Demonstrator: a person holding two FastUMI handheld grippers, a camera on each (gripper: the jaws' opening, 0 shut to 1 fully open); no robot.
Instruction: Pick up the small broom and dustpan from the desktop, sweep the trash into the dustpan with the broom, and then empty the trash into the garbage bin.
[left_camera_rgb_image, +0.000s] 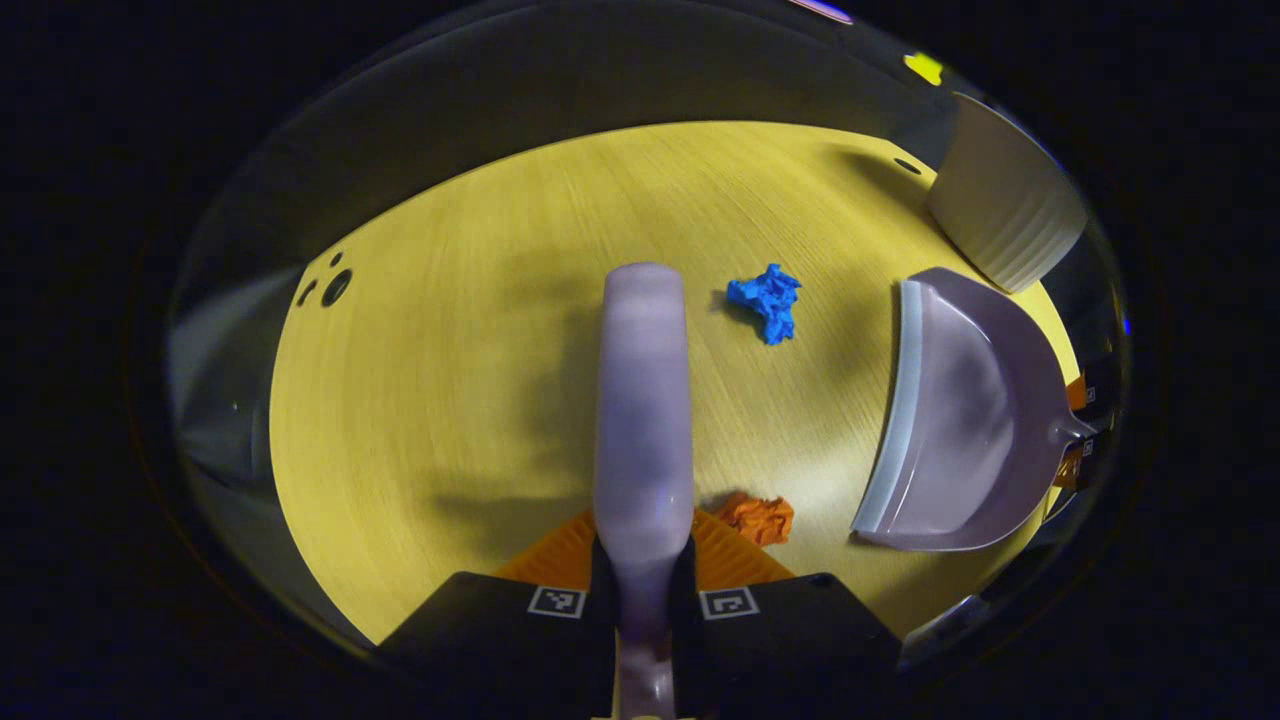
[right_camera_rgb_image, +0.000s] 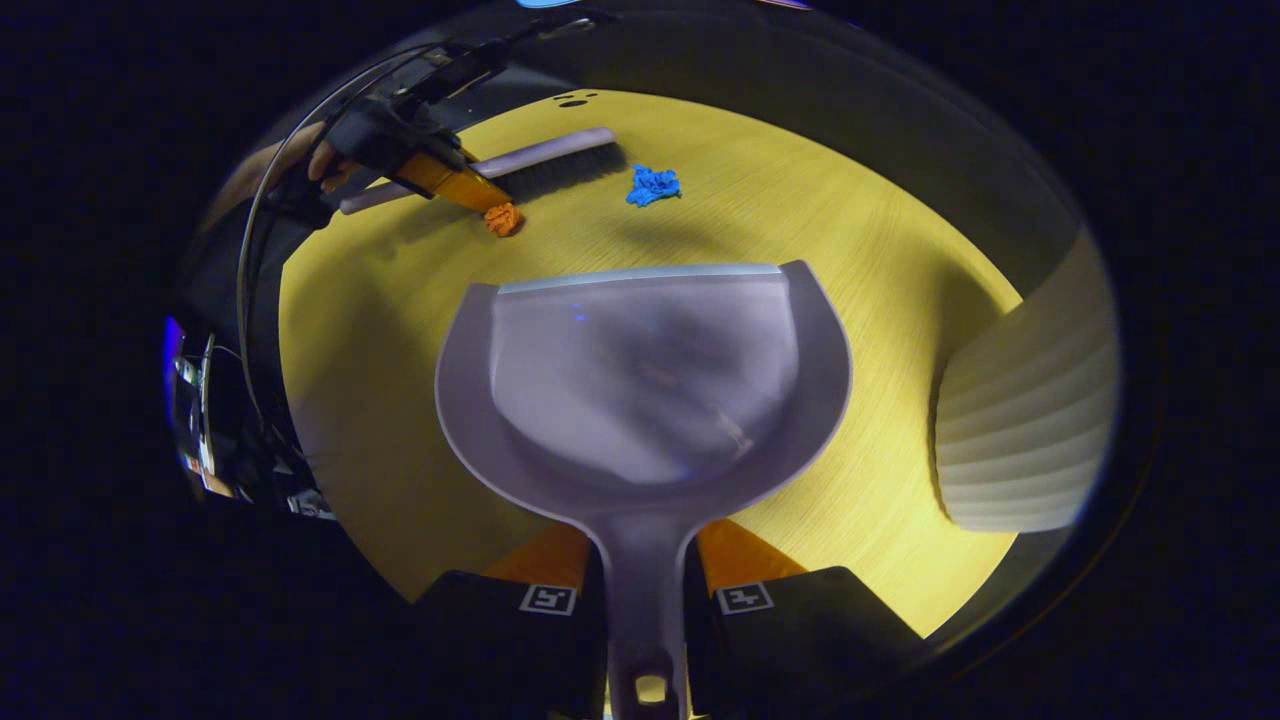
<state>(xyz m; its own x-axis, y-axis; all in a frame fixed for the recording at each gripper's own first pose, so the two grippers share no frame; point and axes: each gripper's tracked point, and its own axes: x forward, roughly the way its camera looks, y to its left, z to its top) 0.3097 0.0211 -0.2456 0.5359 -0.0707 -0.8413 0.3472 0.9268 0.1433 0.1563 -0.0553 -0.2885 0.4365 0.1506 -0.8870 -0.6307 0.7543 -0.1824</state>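
Observation:
My left gripper (left_camera_rgb_image: 645, 548) is shut on the handle of the pale lilac broom (left_camera_rgb_image: 642, 400), which points away over the yellow desktop (left_camera_rgb_image: 430, 400). An orange paper wad (left_camera_rgb_image: 760, 518) lies just right of the broom's near end. A blue paper wad (left_camera_rgb_image: 766, 300) lies farther off. My right gripper (right_camera_rgb_image: 642, 555) is shut on the handle of the lilac dustpan (right_camera_rgb_image: 645, 380), whose lip faces both wads. In the right gripper view the broom (right_camera_rgb_image: 550, 160) rests bristles-down, with the orange wad (right_camera_rgb_image: 503, 219) beside it and the blue wad (right_camera_rgb_image: 653, 186) off its tip.
A white ribbed garbage bin (right_camera_rgb_image: 1020, 420) stands on the desk just right of the dustpan, also seen as the bin (left_camera_rgb_image: 1005, 205) at the far right corner. A hand (right_camera_rgb_image: 325, 160) holds the left gripper (right_camera_rgb_image: 440, 175). Small holes (left_camera_rgb_image: 335, 287) mark the desk's far left corner.

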